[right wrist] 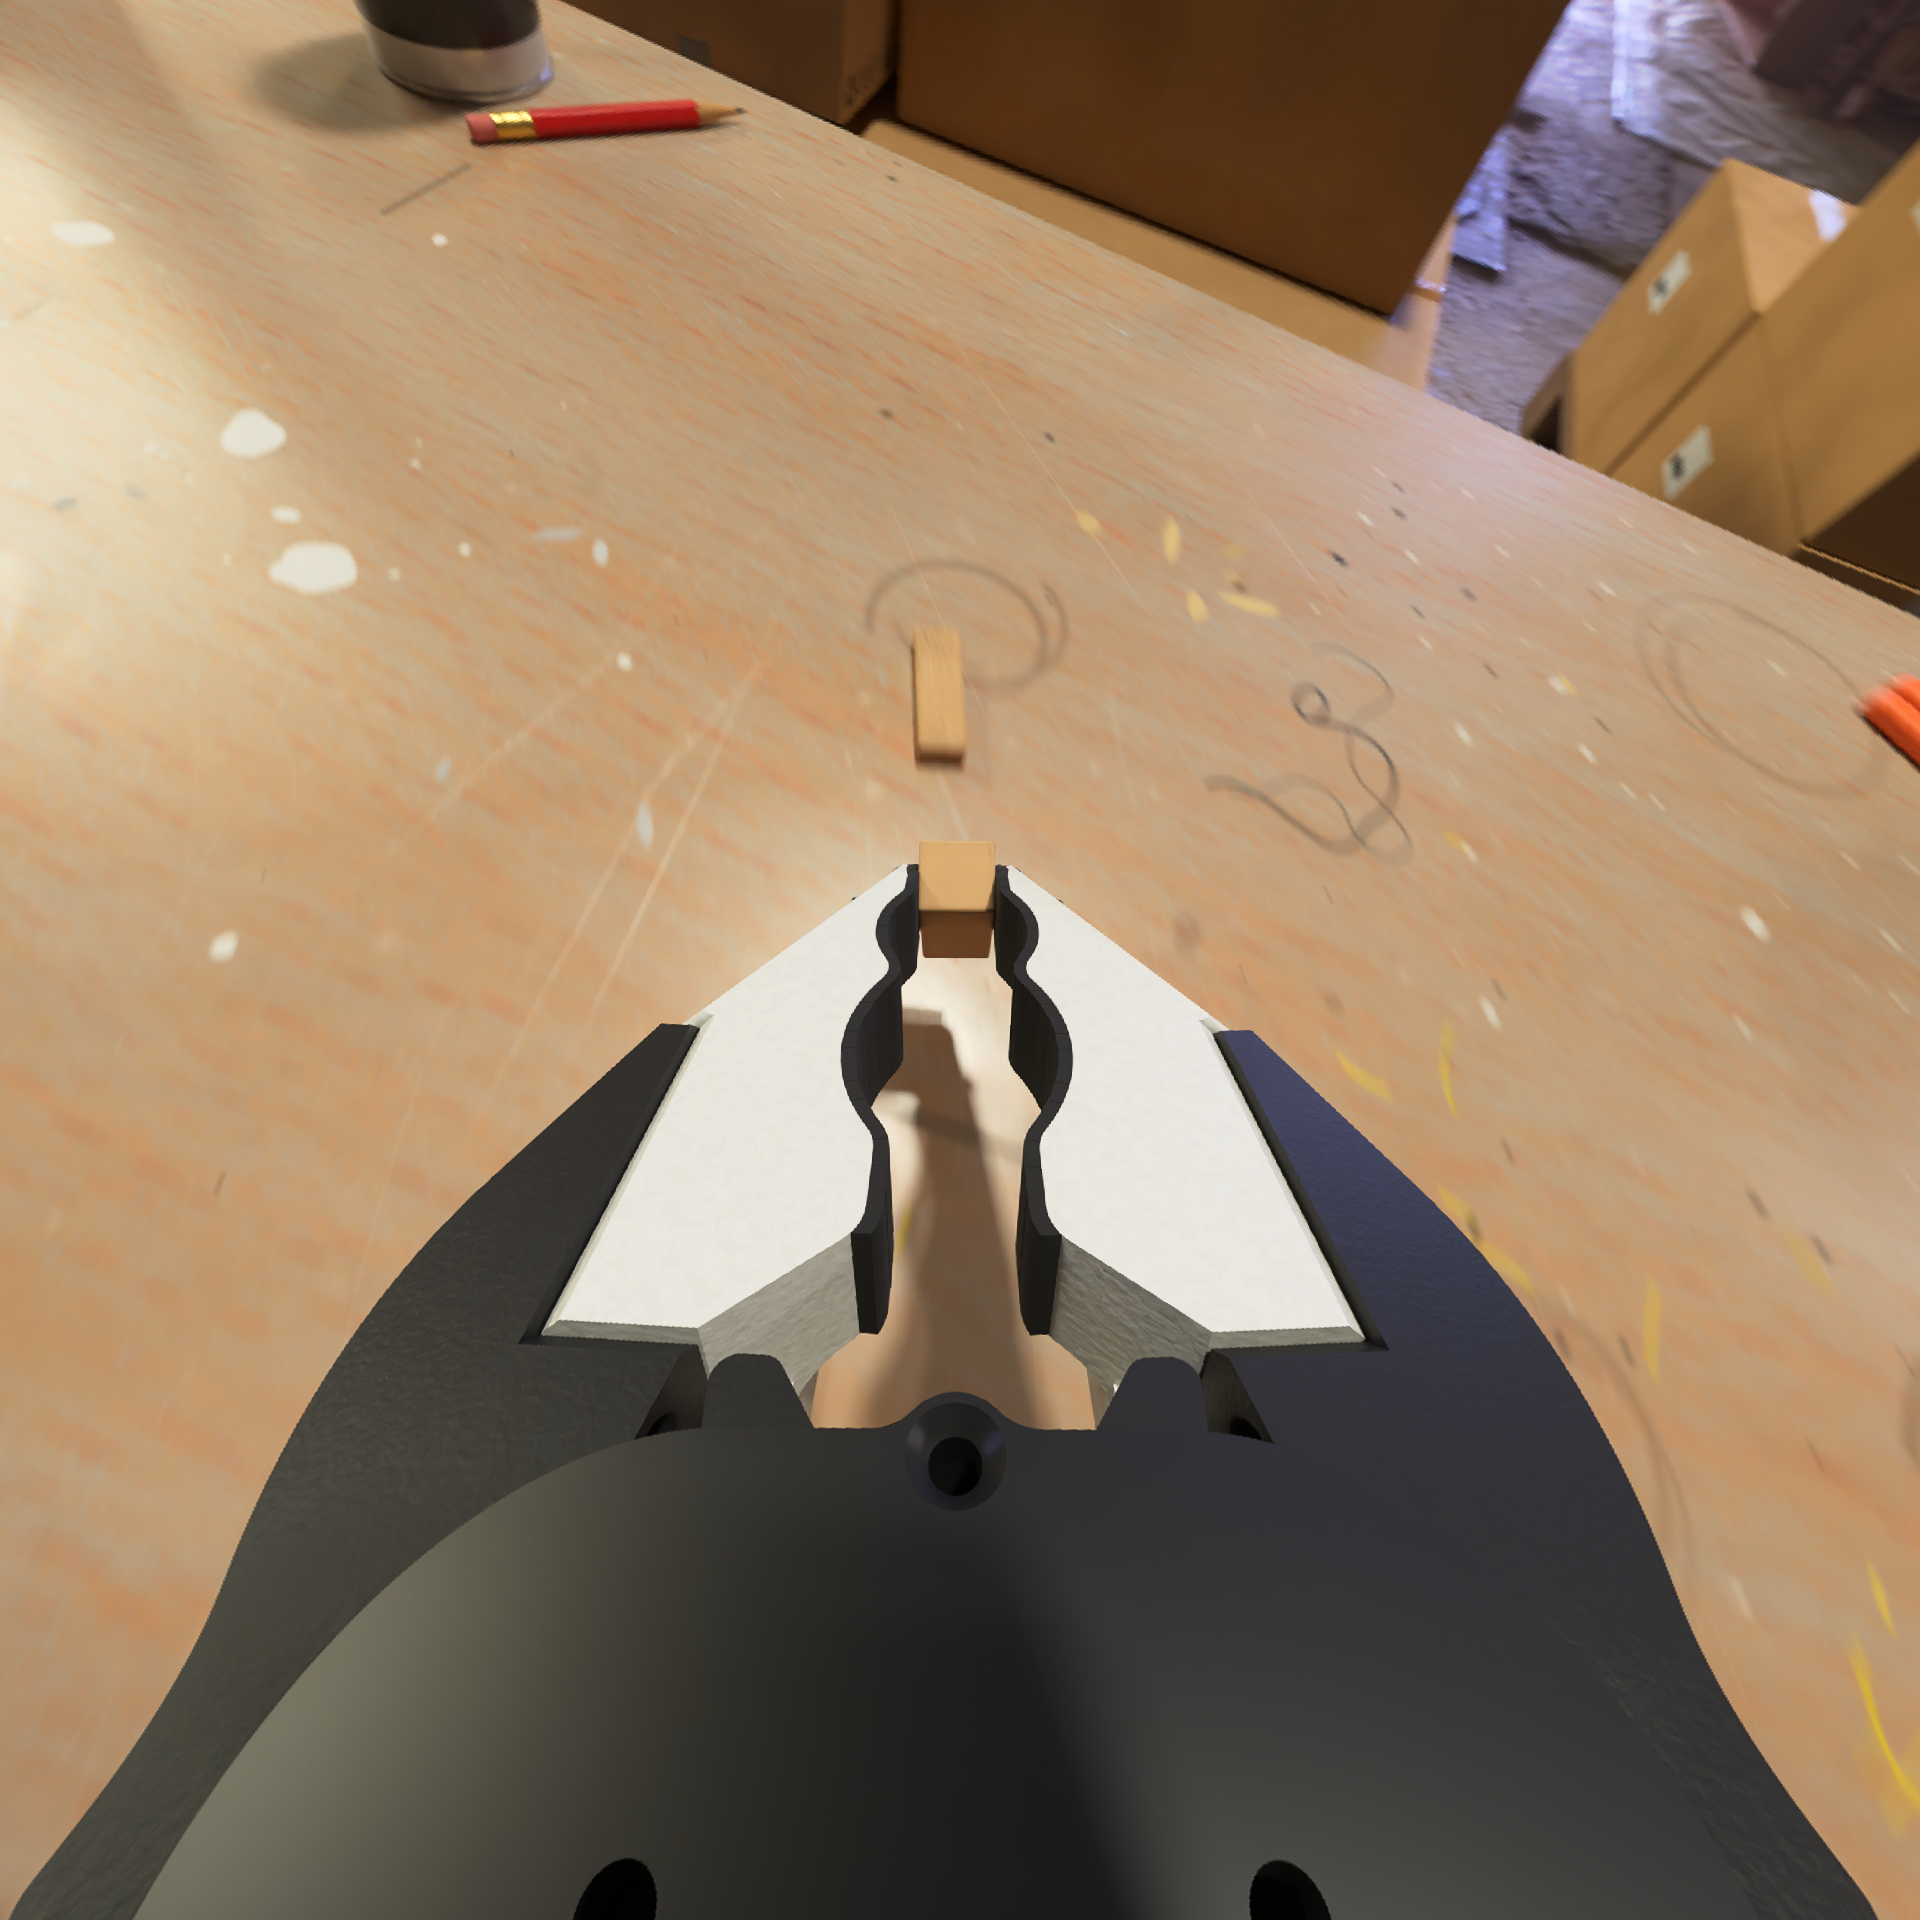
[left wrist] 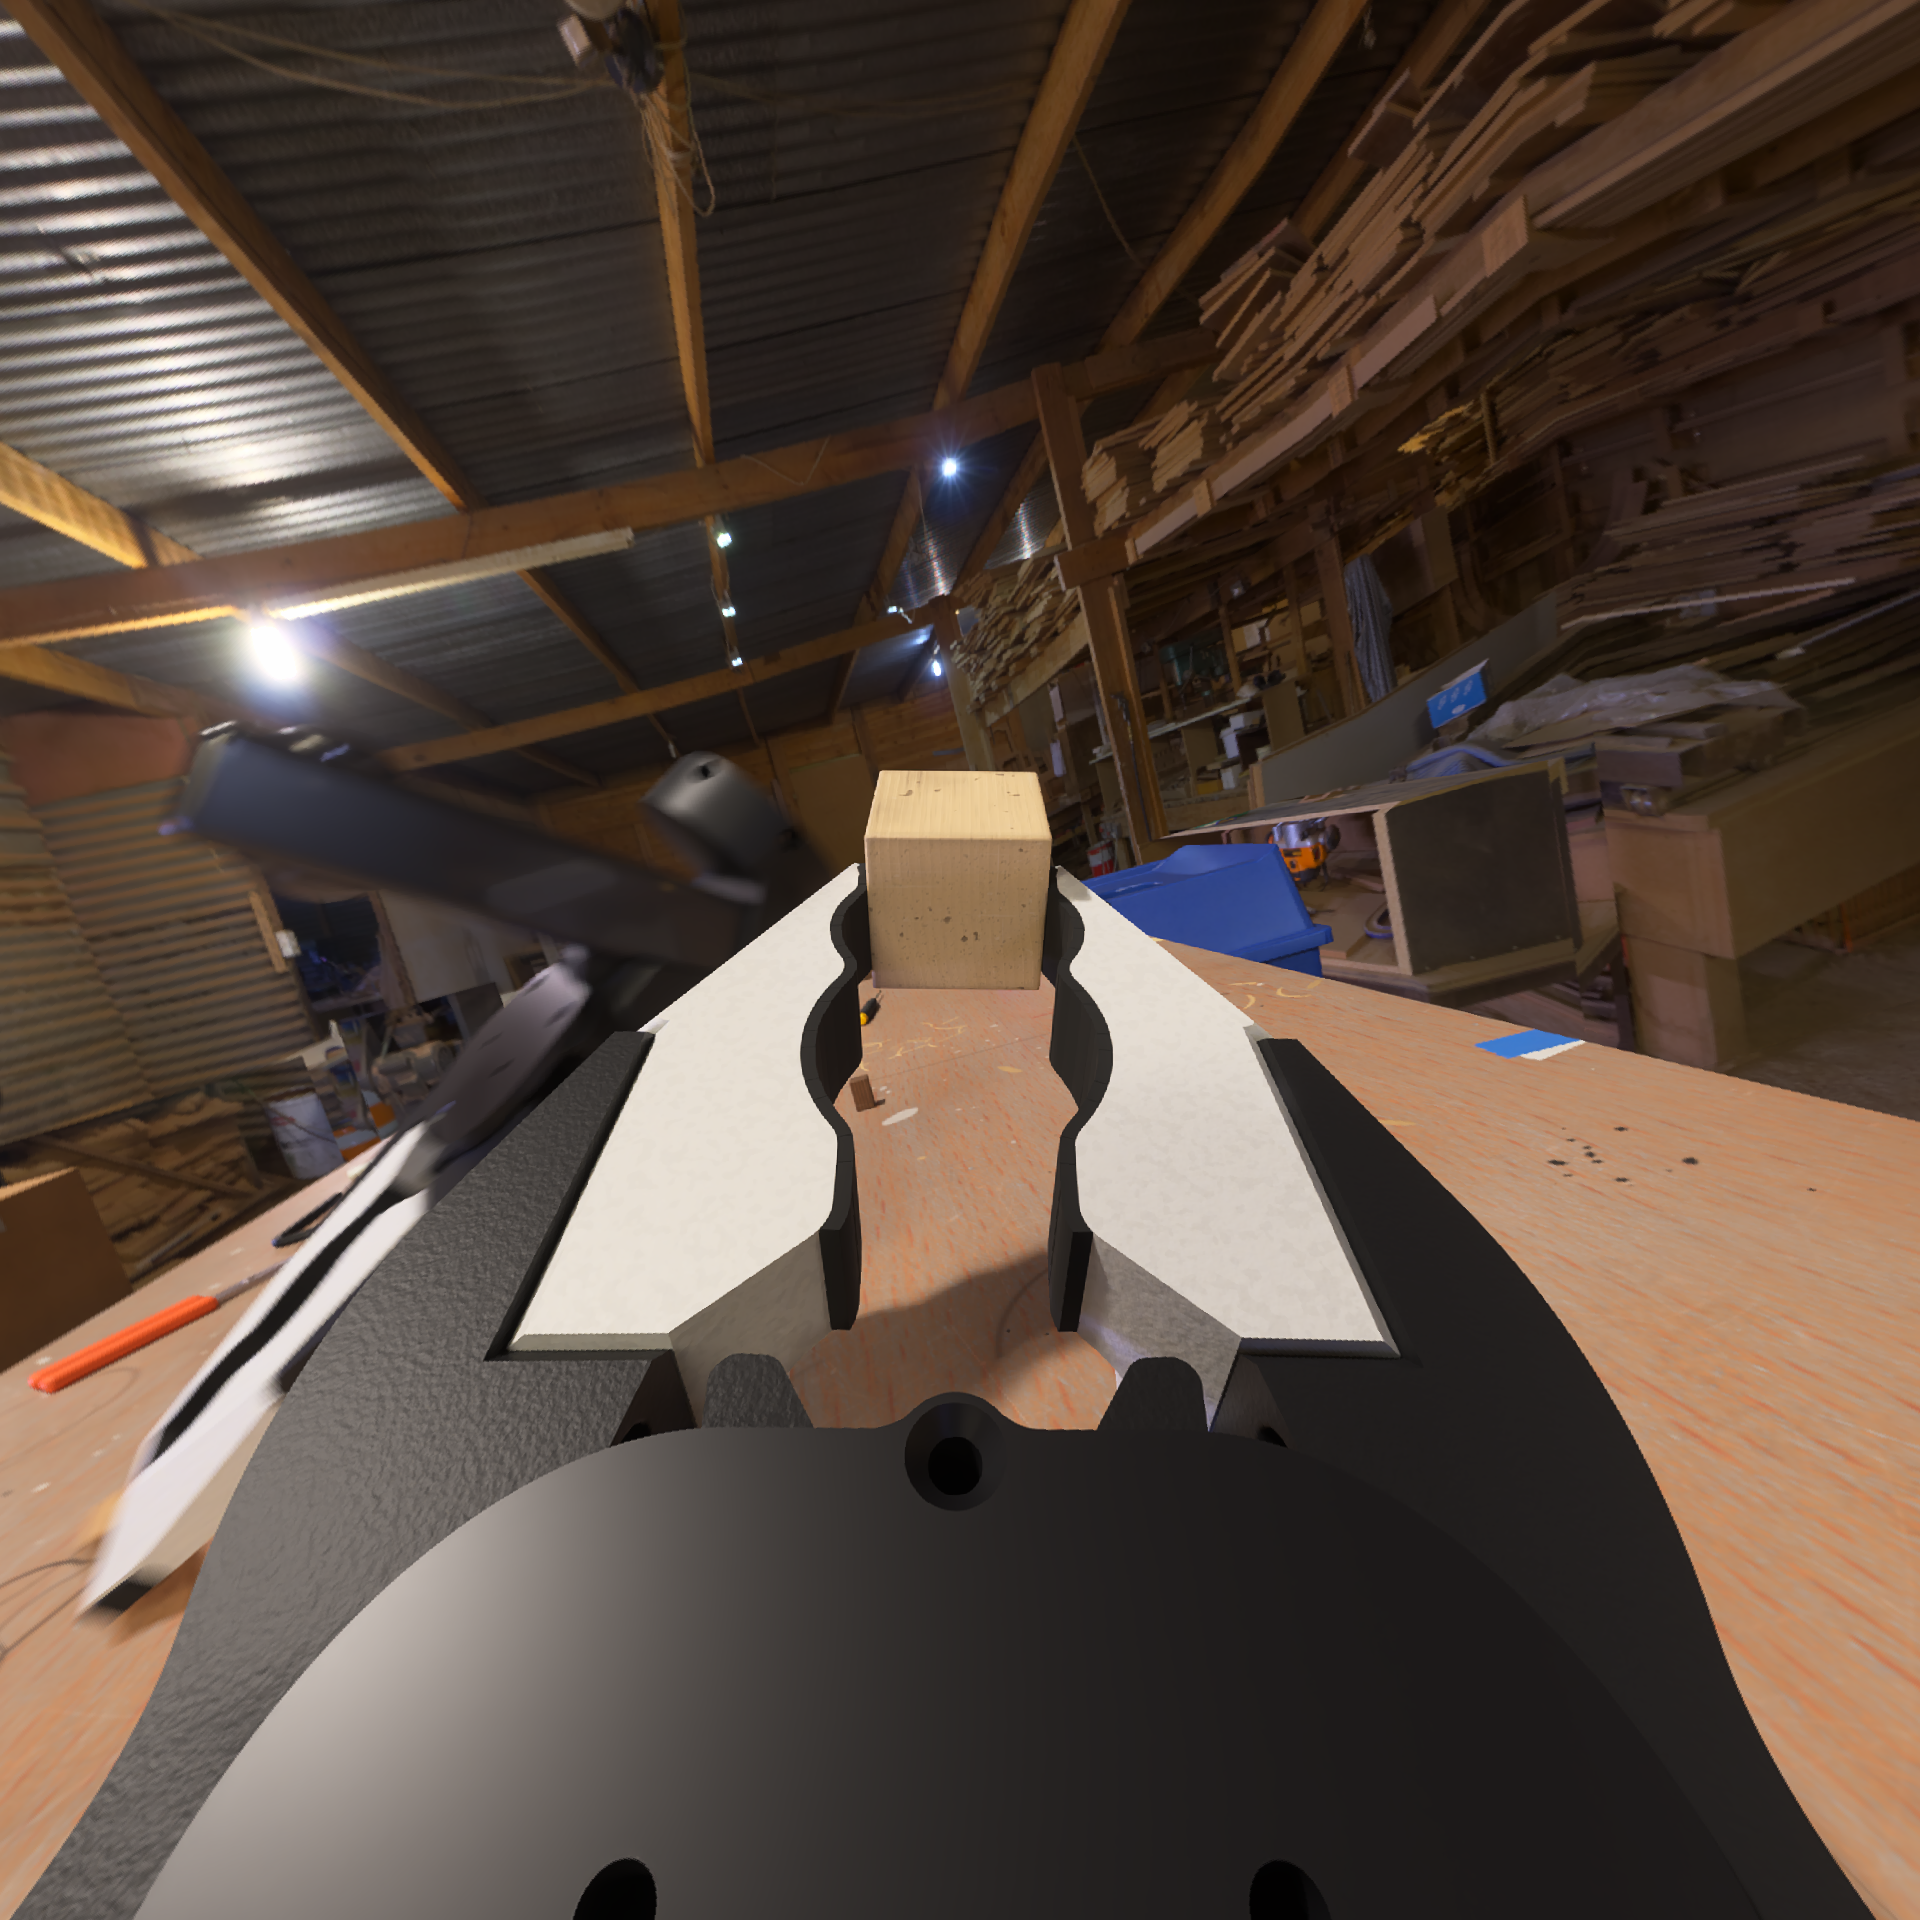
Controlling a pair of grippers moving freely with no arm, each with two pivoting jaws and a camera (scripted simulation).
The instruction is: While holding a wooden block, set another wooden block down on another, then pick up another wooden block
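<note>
1. Two tongs are seen. The left tongs (left wrist: 956,914) are closed on one pale wooden cube (left wrist: 954,883), which is gripped at its two sides between the fingertips and held clear above the bench (left wrist: 1558,1299).
2. The right tongs (right wrist: 957,904) are closed narrowly on one small wooden block (right wrist: 956,896), which is pinched at the very tips and carried above the bench (right wrist: 520,831).
3. The right tongs (left wrist: 312,1351) are also seen in the left wrist view, blurred, at the left edge and tilted down toward the bench.
4. One flat wooden block (right wrist: 939,696) is seen lying on the bench ahead of the right tongs, apart from the held block and not touched by anything.
5. One small brown block (left wrist: 862,1091) is seen standing on the bench in the left wrist view, between the fingers' outline and farther off; whether it is the same piece as the flat one cannot be told.
6. Wooden blocks counted: one in the left wrist view's grip, one in the right wrist view's grip, and one loose on the bench in each view.
7. One red pencil (right wrist: 603,120) is seen lying at the far side of the bench, just beside one dark cylindrical container (right wrist: 457,47).
8. One orange tool (left wrist: 125,1340) is seen lying on the bench at the left.
9. One blue bin (left wrist: 1226,904) is seen beyond the bench edge, and several cardboard boxes (right wrist: 1143,135) are seen on the floor.
</note>
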